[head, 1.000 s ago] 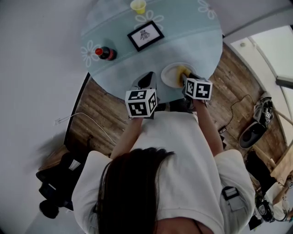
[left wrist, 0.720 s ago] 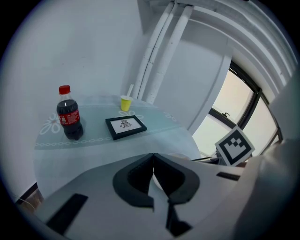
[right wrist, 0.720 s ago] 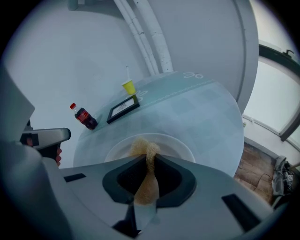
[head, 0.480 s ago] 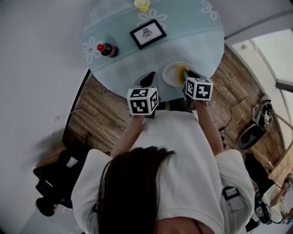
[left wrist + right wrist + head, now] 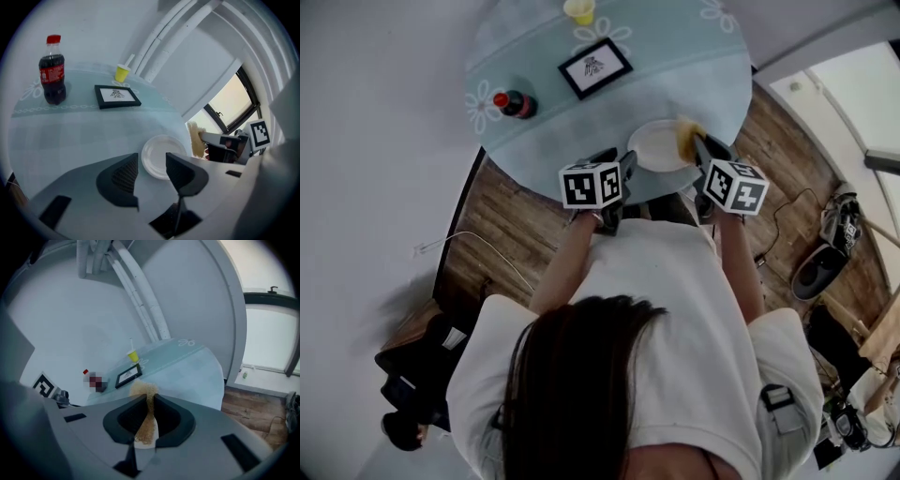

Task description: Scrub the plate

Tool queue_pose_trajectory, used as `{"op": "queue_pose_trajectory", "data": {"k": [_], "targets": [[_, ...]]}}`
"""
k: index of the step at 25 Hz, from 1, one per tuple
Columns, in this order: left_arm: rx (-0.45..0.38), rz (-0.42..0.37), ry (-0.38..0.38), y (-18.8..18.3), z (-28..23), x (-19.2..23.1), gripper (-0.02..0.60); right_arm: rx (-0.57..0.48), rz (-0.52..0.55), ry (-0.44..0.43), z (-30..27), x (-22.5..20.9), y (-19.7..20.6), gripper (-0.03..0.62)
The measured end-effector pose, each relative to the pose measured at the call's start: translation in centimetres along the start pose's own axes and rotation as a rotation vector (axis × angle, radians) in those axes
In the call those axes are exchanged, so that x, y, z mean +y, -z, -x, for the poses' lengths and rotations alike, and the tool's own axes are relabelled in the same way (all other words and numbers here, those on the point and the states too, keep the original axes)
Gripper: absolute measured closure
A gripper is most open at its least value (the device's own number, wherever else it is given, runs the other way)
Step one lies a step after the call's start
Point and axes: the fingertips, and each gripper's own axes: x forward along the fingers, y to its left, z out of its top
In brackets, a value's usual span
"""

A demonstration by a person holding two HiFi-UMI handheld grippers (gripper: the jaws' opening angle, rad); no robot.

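Sponge gripped, plate not yet steadied

The right tongs (image 5: pixel 150 401) have just closed and clamp the yellow sponge (image 5: pixel 146 425), held clear of the white plate (image 5: pixel 159 157) just to their left. The left tongs (image 5: pixel 152 171), jaws just sprung apart and empty, hover at its near rim over the tabletop (image 5: pixel 694 66). Scrubbing looks yet to do. Beyond the left tongs, the cola bottle (image 5: pixel 53 70) label and framed card (image 5: pixel 117 95) print are too small to read.

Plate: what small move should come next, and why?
Probably ease the left gripper forward onto the plate rim: its jaws have just opened, nothing between them, the rim right ahead. The right gripper, jaws just closed on the sponge, hangs beside the plate.
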Motion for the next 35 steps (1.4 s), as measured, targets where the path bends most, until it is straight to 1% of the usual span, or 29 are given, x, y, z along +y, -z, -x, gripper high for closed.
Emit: {"op": "queue_pose_trajectory", "data": {"k": [4,7,10,13,16,20,27,29,30,33,35], "targets": [[0.079,0.059,0.036,1.6,-1.6,0.3,0.366,-0.035,-0.004,0.007,1.5,-0.7,-0.3,0.536],[0.119,0.113,0.048,2.2,-2.8,0.8,0.362,-0.054,-0.011,0.013,2.4,-1.1,-0.2,0.536],[0.147,0.14,0.062,2.5,-3.7,1.0,0.362,-0.063,-0.023,0.027,3.2,-1.7,0.0,0.536],[0.15,0.185,0.087,2.3,-4.4,0.7,0.362,-0.072,-0.031,0.045,3.7,-2.4,0.0,0.536],[0.147,0.227,0.086,2.2,-4.5,0.9,0.379,-0.075,-0.037,0.056,3.9,-2.9,-0.1,0.536],[0.129,0.32,0.108,2.0,-4.4,1.2,0.382,-0.076,-0.033,0.058,4.0,-3.1,-0.3,0.536],[0.15,0.347,0.14,2.2,-4.6,0.9,0.391,-0.058,-0.022,0.054,3.6,-3.3,-0.1,0.536],[0.147,0.355,0.136,2.4,-4.6,1.0,0.424,-0.053,-0.016,0.053,3.6,-3.3,-0.1,0.536],[0.146,0.364,0.143,2.4,-4.7,0.9,0.426,-0.05,-0.013,0.053,3.6,-3.4,-0.1,0.536],[0.148,0.401,0.171,2.4,-5.0,0.4,0.425,-0.042,-0.008,0.052,3.5,-3.6,-0.1,0.536],[0.153,0.391,0.164,2.3,-5.2,0.3,0.42,-0.032,-0.012,0.051,3.3,-3.7,0.1,0.536]]}}
